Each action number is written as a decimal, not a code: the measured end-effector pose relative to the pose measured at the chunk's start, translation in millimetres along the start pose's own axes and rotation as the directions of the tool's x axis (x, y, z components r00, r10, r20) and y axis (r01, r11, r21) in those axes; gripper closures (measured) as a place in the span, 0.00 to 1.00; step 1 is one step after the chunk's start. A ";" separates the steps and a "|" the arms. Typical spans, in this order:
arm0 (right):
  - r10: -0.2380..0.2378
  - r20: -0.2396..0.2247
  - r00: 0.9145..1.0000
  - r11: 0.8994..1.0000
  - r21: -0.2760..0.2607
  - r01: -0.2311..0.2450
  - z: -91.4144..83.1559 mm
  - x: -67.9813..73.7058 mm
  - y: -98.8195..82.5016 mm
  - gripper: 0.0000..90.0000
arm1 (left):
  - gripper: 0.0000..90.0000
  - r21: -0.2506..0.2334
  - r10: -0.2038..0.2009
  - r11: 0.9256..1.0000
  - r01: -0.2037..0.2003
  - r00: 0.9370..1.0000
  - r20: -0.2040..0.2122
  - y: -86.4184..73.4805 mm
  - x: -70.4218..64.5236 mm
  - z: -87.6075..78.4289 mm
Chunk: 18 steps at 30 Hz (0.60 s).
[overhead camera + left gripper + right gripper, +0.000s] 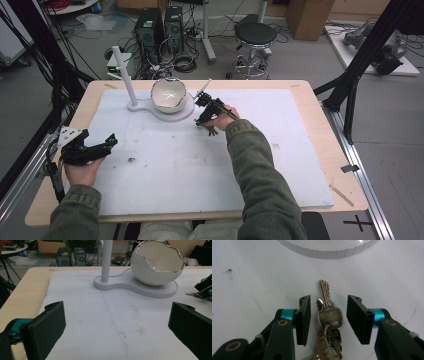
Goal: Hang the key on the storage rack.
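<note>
A bunch of keys [329,316] on a ring lies flat on the white mat, one silver key pointing at the stand's base. My right gripper [328,312] is open, one jaw on each side of the keys, and neither pad touches them. In the high view the right gripper [202,117] sits just right of the base. From the left gripper view the keys [193,293] show as a small shape at the right edge. My left gripper [117,315] is open and holds nothing; it hovers over the mat's left side [100,146].
A white stand base [172,114] carries an eggshell-shaped white bowl [168,94] with a jagged silver rim and an upright post [124,72]. The white mat [200,170] covers most of the wooden table [322,107]. Small brown stains [131,160] mark the mat.
</note>
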State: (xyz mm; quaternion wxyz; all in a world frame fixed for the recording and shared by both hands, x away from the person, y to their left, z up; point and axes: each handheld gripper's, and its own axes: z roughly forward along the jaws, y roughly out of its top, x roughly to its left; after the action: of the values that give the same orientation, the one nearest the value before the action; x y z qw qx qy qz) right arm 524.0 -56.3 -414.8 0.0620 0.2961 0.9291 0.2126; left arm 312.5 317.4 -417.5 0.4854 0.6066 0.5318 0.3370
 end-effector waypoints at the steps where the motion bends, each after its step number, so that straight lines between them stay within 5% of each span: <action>1: 0.000 0.000 1.000 1.000 0.000 0.000 0.0 0.0 0.0 0.62 | 0.02 0.000 0.000 1.000 0.000 1.000 0.000 0.0 0.0 0.0; 4: -0.001 0.006 1.000 1.000 0.028 0.001 2.6 0.5 -0.2 0.72 | 0.02 -0.001 -0.001 1.000 0.001 1.000 0.000 -0.1 -0.5 0.4; 8: 0.036 0.012 0.999 0.998 0.041 -0.037 3.7 0.0 0.1 0.72 | 0.02 0.000 -0.003 1.000 0.003 1.000 0.001 -0.2 -0.6 0.5; 18: 0.000 0.037 0.999 0.999 0.046 -0.001 2.5 4.4 0.1 0.74 | 0.02 0.001 -0.003 1.000 0.003 1.000 0.004 0.1 -0.1 -0.8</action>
State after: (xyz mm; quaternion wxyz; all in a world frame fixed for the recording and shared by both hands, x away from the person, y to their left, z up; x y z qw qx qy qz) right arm 521.1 -52.8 -417.0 0.0725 0.3015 0.9324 0.1857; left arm 311.7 317.6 -417.1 0.4866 0.6067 0.5319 0.3350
